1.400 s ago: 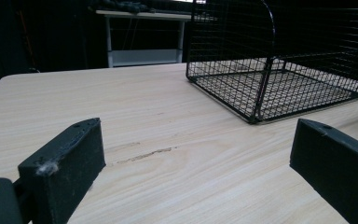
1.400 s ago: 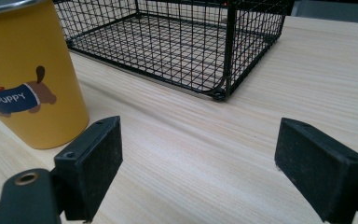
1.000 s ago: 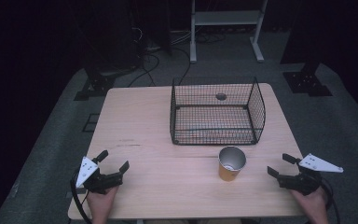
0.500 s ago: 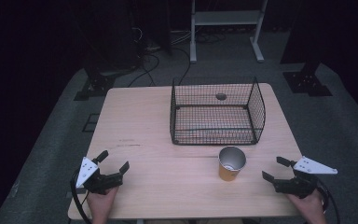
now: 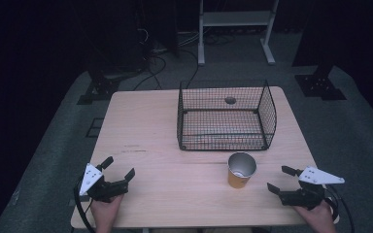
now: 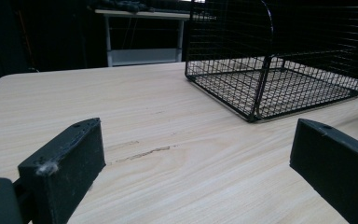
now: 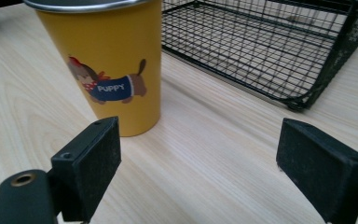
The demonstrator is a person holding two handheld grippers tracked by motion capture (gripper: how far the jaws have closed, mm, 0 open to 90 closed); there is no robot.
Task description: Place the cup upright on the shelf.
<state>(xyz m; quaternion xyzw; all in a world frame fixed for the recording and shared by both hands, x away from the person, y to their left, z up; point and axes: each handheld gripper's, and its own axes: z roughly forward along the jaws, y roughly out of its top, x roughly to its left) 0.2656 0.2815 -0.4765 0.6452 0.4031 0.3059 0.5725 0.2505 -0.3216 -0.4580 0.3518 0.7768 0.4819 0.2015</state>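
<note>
While the left gripper (image 5: 118, 170) rests at the near left corner of the table (image 5: 145, 126) with its jaws spread and nothing between them, it sits where it sat a second ago, and its own view looks across bare wood toward the wire basket (image 6: 279, 70); no part of the work seems to fall to that hand for now. Further along, the basket (image 5: 223, 119) stands at the middle of the far half of the table, open at the top, with a small dark round thing (image 5: 230, 100) at its back that is too small to make out; just in front of its near right corner stands the yellow cup (image 5: 241, 170), upright, its metal rim showing, apart from the wire. At the right, the right gripper (image 5: 284, 179) has edged leftward over the last second, from the table's right edge toward the cup, and now lies near it but not touching; its jaws are spread wide and hold nothing. From the right gripper view the cup (image 7: 109, 70), printed with a cartoon dog, stands ahead and to the left of the gap between the jaws, so the approach is not yet lined up. I judge this a reach for the cup, probably to lift it into the basket; the hand must swing further left before closing.
</note>
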